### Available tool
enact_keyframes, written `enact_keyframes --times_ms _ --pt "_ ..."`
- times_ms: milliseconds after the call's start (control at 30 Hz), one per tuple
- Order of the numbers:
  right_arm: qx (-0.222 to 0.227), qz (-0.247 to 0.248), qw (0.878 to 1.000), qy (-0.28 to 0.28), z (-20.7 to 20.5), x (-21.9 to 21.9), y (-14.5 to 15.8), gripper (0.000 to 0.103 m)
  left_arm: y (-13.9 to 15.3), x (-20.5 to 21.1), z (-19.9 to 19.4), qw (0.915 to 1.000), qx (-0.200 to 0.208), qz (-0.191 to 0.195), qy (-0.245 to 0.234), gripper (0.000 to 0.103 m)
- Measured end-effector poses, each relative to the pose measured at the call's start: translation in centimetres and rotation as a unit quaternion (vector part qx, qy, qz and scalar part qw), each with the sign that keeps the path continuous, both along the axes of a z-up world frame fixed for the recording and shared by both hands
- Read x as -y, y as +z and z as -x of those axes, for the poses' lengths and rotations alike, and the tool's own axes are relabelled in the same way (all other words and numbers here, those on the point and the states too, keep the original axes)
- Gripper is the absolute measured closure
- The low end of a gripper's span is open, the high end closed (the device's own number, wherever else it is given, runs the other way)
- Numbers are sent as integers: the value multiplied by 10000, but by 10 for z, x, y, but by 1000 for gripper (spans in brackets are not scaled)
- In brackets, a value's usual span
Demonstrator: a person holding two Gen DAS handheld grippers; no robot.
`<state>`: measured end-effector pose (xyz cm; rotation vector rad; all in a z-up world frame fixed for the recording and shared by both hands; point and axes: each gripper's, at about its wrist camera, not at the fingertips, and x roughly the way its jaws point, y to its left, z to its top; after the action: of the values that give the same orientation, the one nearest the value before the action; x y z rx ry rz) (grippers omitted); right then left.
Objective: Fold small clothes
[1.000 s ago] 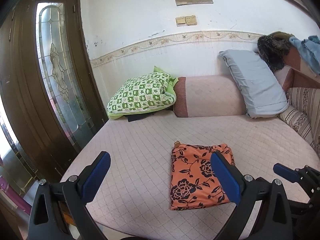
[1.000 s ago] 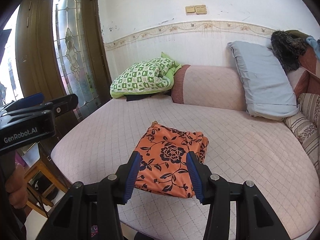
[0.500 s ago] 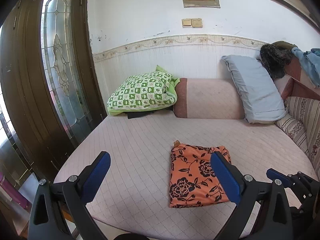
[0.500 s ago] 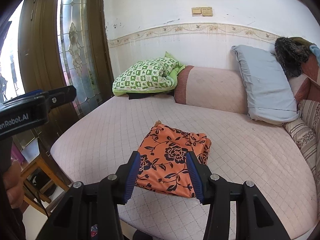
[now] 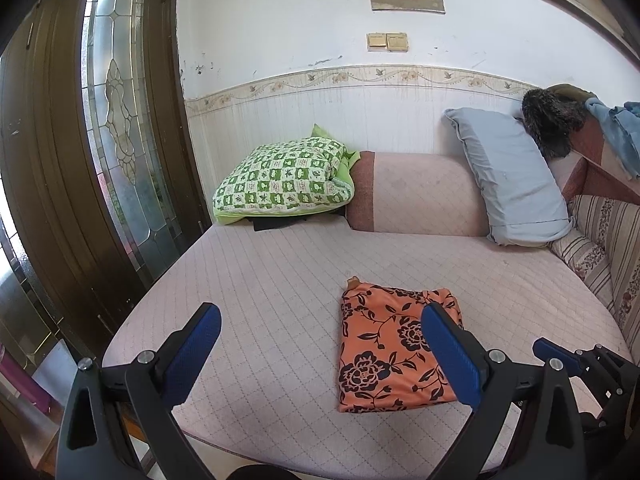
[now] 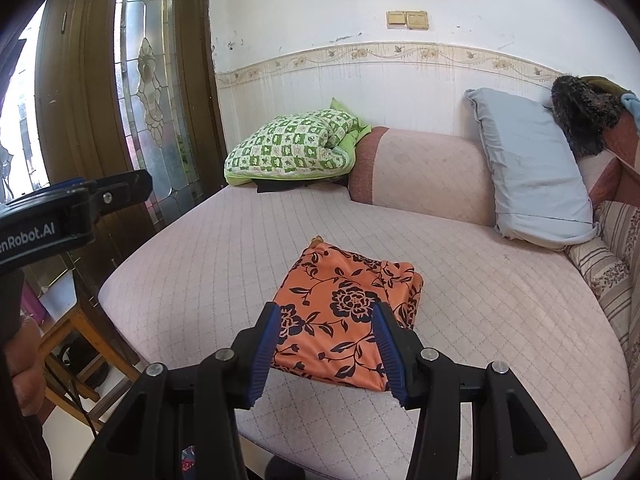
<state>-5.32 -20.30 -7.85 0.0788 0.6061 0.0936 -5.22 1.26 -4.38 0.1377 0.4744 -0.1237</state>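
Across the room's near half spreads a pale pink quilted bed [image 5: 280,280], with a white wall and a brown glass-panelled door [image 5: 120,120] beyond it; at its head sit a pink bolster [image 5: 420,196], a grey-blue pillow [image 5: 512,176] leaning upright and a green checked pillow [image 5: 284,180]; near the bed's front edge lies the orange floral garment [image 6: 344,308], folded into a flat rectangle; above that edge the left gripper [image 5: 320,344] hovers with its blue pads wide apart and nothing between them; the right gripper [image 6: 326,348] hangs partly open, clear of the cloth, holding nothing.
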Motion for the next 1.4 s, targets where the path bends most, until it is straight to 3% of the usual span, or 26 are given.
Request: enact_keyframes --times_ms 433,933,1133,1400 --pt "-213 -1 9998 -51 -24 6 -13 52 -21 9 -35 9998 -221 8 -1 3" --pt "-565 -37 9980 -273 -114 5 -41 52 -54 8 -117 9966 -790 -237 30 3" --pt "-574 -55 9978 -339 -130 1 -45 52 -55 3 -125 9950 -934 -365 -17 3" --pt "-470 -42 9983 -336 -115 -5 -37 52 -50 -7 -108 9961 -847 -242 49 3"
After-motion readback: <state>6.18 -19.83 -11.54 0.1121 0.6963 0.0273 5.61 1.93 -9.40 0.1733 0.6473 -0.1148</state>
